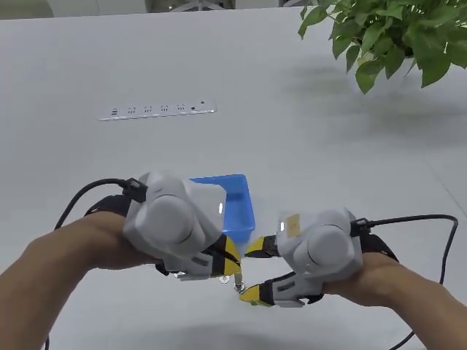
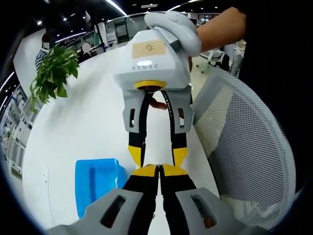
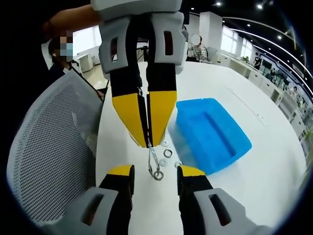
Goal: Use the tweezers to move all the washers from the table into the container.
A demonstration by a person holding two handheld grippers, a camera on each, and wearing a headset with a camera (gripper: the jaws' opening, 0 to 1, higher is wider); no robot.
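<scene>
Right gripper view, left claw pinching tweezers, washer at tips

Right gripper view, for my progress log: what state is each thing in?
Left gripper: shut on the tweezers.
Right gripper: open.
Tweezers: tips at one washer on the table.
Other washers: loose on the table beside the blue container.
Blue container: upright, no washers inside.

White table carries blue container, loose washers, power strip.
</scene>
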